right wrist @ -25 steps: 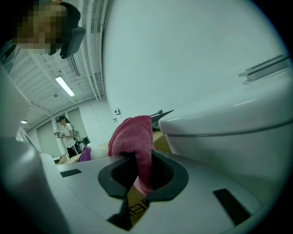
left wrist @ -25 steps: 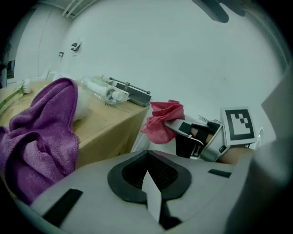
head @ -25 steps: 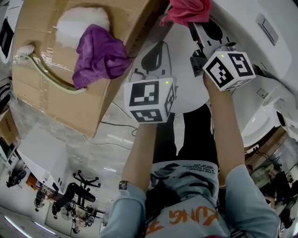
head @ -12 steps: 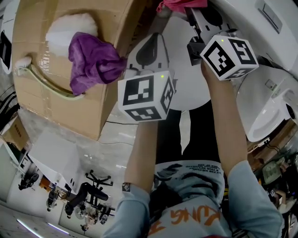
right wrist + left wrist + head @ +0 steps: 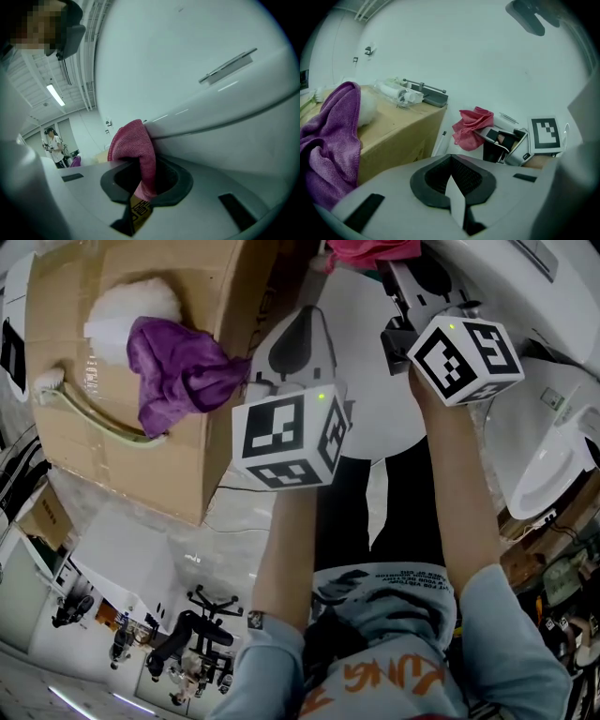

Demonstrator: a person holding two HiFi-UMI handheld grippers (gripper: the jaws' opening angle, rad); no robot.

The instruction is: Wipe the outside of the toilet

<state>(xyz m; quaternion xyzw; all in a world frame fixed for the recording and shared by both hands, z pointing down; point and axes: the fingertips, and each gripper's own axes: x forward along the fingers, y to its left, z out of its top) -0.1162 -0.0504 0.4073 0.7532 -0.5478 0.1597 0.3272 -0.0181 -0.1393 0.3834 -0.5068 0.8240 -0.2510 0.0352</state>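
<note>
The white toilet lid (image 5: 375, 399) lies under both grippers, with the tank (image 5: 487, 268) behind it. My right gripper (image 5: 394, 277) is shut on a pink cloth (image 5: 361, 251) pressed against the toilet near the lid's back edge. In the right gripper view the pink cloth (image 5: 133, 140) hangs from my right gripper (image 5: 143, 164), its yellow label below, against the white toilet (image 5: 197, 47). My left gripper (image 5: 302, 329) is over the lid's left side. In the left gripper view my left gripper (image 5: 451, 161) is shut and holds nothing, and the pink cloth (image 5: 471, 126) shows ahead.
A cardboard box (image 5: 122, 456) stands left of the toilet with a purple cloth (image 5: 178, 367) and a white fluffy pad (image 5: 127, 306) on top. A white basin-like fixture (image 5: 544, 465) sits at the right. A person (image 5: 55, 146) stands far off.
The right gripper with the pink cloth has slid a little farther toward the back of the lid. The left gripper has drifted slightly left. The box now sits higher in view.
</note>
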